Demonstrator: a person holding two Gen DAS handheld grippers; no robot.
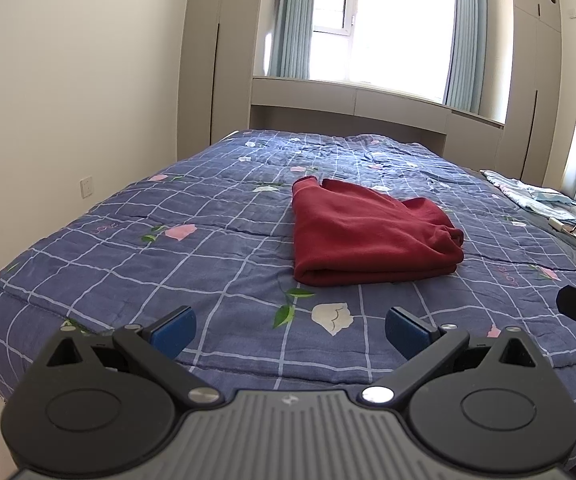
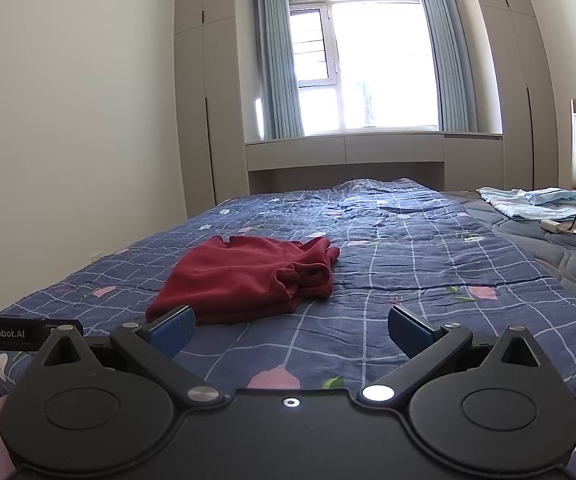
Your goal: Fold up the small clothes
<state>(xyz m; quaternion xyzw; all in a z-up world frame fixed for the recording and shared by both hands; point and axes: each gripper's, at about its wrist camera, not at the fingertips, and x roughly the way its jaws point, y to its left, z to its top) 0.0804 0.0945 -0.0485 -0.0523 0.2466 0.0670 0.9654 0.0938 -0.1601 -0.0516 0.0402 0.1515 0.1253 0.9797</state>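
A folded red garment (image 1: 371, 232) lies mid-frame on the blue checked bed (image 1: 208, 240). The left claw (image 1: 289, 330) and right claw (image 2: 291, 330) gape wide, holding nothing.

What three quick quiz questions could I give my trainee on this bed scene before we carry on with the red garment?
1. True or false: the left gripper is shut on the red garment.
2. Multiple choice: the red garment lies (A) spread out flat, (B) folded into a bundle on the blue checked quilt, (C) hanging from a gripper.
3. Fill the gap: in the right wrist view, the jaws of the right gripper stand ____, with nothing between them.

Key
1. False: its jaws stand apart, short of the garment and holding nothing.
2. B
3. open
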